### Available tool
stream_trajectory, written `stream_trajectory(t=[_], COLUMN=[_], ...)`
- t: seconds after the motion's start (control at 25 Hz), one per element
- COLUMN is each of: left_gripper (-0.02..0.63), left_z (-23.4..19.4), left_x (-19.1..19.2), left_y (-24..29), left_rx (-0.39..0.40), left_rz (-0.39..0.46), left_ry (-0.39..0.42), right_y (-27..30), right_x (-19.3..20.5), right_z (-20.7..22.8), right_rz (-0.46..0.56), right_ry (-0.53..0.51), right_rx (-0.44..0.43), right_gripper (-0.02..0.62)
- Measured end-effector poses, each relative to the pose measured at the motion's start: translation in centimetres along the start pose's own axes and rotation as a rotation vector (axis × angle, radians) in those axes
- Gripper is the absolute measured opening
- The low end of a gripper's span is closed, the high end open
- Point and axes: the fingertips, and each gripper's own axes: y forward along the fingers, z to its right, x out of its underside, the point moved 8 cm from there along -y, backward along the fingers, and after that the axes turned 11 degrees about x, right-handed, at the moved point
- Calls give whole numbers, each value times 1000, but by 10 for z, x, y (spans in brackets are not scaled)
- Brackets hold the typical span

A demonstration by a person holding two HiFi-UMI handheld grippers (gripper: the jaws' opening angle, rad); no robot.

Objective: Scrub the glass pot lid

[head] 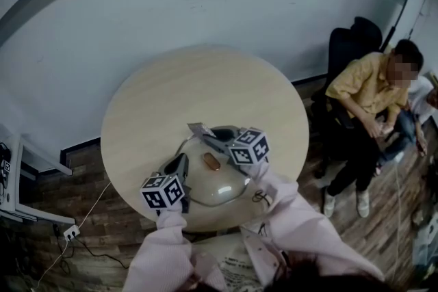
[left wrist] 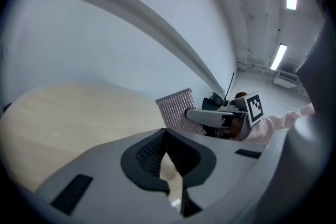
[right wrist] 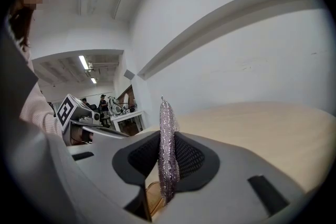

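Here the glass pot lid [head: 222, 187] lies flat near the front edge of the round pale wooden bench [head: 205, 85], a clear dome with a thin metal rim and a brown knob [head: 211, 161] at its centre. The left gripper [head: 181, 162] has its fingers closed on the lid's left rim. The right gripper [right wrist: 167, 165] pinches a silvery mesh scrub pad [right wrist: 166, 155] upright over the lid's far side.

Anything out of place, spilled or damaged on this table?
Nothing stands out. The glass pot lid rests on the round table, the left gripper shut on its rim; the right gripper pinches a silver scrub pad. No spill or damage shows.
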Motion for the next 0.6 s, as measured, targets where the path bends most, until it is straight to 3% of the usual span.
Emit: stream_trajectory(t=[0.6], left_gripper=[-2], left_z=[-8], left_x=[-1], left_y=[10], left_rx=[-74], left_rz=[15], left_ry=[-45], right_y=[24], right_x=[2], right_z=[24], right_rz=[-96], right_ry=[-68], right_rx=[-47], right_gripper=[87])
